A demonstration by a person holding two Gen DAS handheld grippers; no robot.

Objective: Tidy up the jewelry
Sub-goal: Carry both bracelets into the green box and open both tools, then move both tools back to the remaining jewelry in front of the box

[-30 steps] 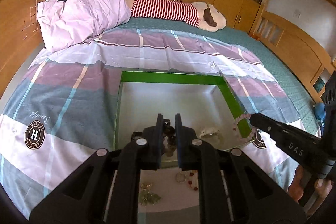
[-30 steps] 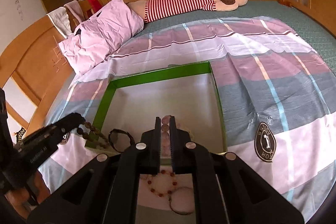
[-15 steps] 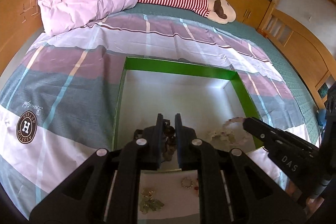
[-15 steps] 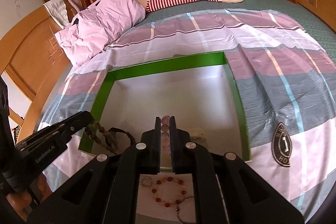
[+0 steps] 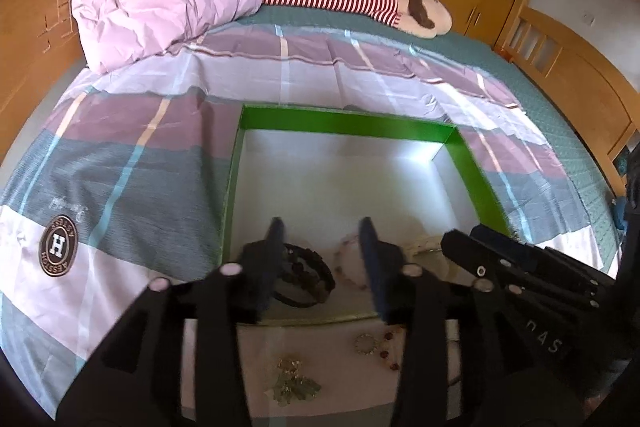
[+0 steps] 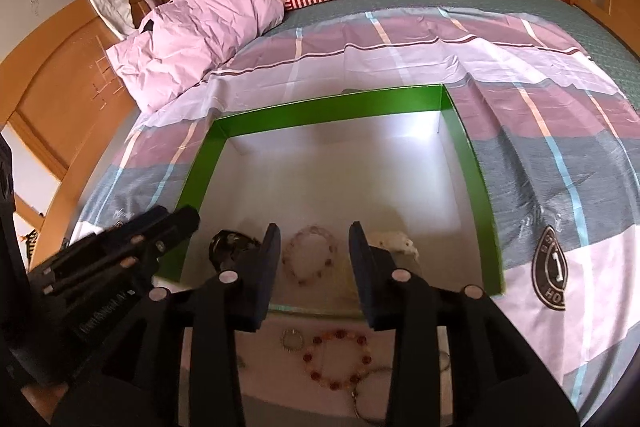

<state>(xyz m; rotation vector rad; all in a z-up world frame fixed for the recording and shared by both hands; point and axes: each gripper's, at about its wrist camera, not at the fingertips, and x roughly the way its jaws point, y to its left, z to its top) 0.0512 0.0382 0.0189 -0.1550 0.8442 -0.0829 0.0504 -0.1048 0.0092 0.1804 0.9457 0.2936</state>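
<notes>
Two bracelets lie at the near end of the green-rimmed box (image 6: 320, 115), on its white floor: a pale pink bead bracelet (image 6: 310, 259) and a dark bead bracelet (image 5: 306, 279). Beside the pink one, toward the box's right wall, a small white piece (image 6: 394, 243) is seen; its kind cannot be told. Outside the near rim, on the bedspread (image 5: 132, 163), more jewelry waits: a red bead bracelet (image 6: 336, 359), a small beaded ring (image 6: 293, 339) and a greenish cluster (image 5: 294, 383).

The step in hand is judged to be the release of both bracelets into the box. It is done well if each pair of jaws is spread fully before any lift, so that no bead is snagged and dragged back over the rim; the withdrawal is best made straight up and away from the low near wall.

The right gripper (image 6: 314, 259) is pitched steeply downward over the near rim; its jaws are opening, with the pink bracelet lying on the floor between them, not pressed by the pads. The left gripper (image 5: 322, 259) is held at a like downward pitch, just beside the right one; its jaws are also opening, and the dark bracelet rests free beside the left finger.
</notes>
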